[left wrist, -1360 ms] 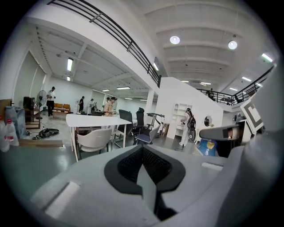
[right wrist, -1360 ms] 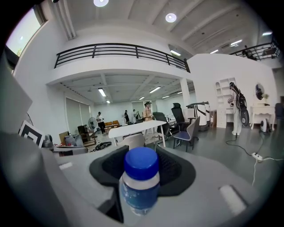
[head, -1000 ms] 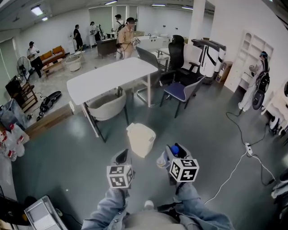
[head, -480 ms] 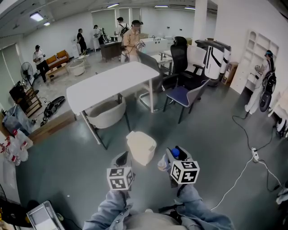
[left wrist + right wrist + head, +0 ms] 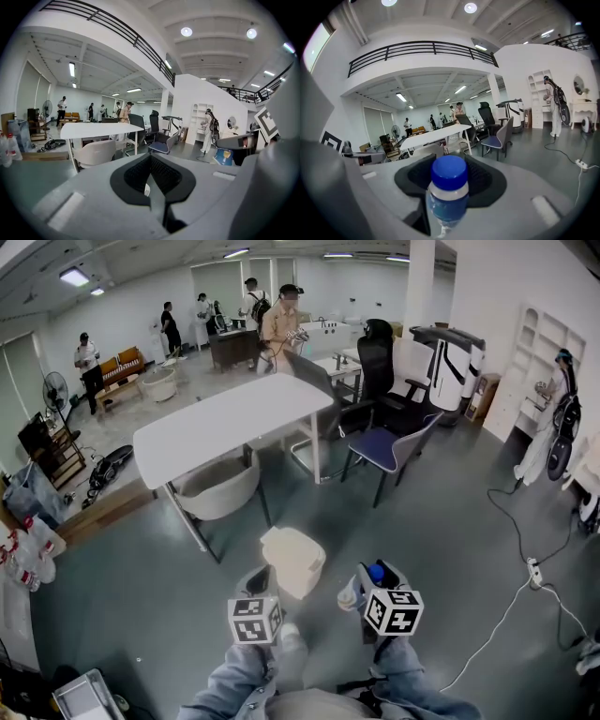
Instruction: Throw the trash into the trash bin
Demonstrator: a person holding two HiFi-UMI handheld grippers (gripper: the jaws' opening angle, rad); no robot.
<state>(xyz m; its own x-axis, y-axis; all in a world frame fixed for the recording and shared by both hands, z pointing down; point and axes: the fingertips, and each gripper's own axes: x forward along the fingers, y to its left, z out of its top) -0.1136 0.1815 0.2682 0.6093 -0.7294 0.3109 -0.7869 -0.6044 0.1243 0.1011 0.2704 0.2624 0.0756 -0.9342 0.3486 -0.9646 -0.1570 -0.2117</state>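
The step in hand looks like the approach: the trash is held but not yet at the bin. In the head view the cream trash bin (image 5: 292,559) stands on the grey floor at twelve o'clock from the person, near both grippers and touching neither. The right gripper (image 5: 373,579) sits at about four o'clock of the bin, its jaws pinching a clear plastic bottle (image 5: 449,187) with a blue cap. The right gripper view shows the bottle's neck and cap standing up between the dark pads, so the grip is on the body below. The left gripper (image 5: 258,582) is at about seven o'clock of the bin. In its own view the two jaws seem pressed together along a seam, with only a pale sliver there that I cannot identify, so it does not appear to carry any trash. A white table (image 5: 225,413) with a pale chair (image 5: 217,488) tucked under it lies further off at twelve o'clock, beyond the bin. The bin's top appears covered by a lid, so I judge the next move calls for bringing the bottle forward and to eleven o'clock until it is over the bin. The lid would then need pushing or lifting, perhaps with the free left gripper, before the right jaws part to drop the bottle in.
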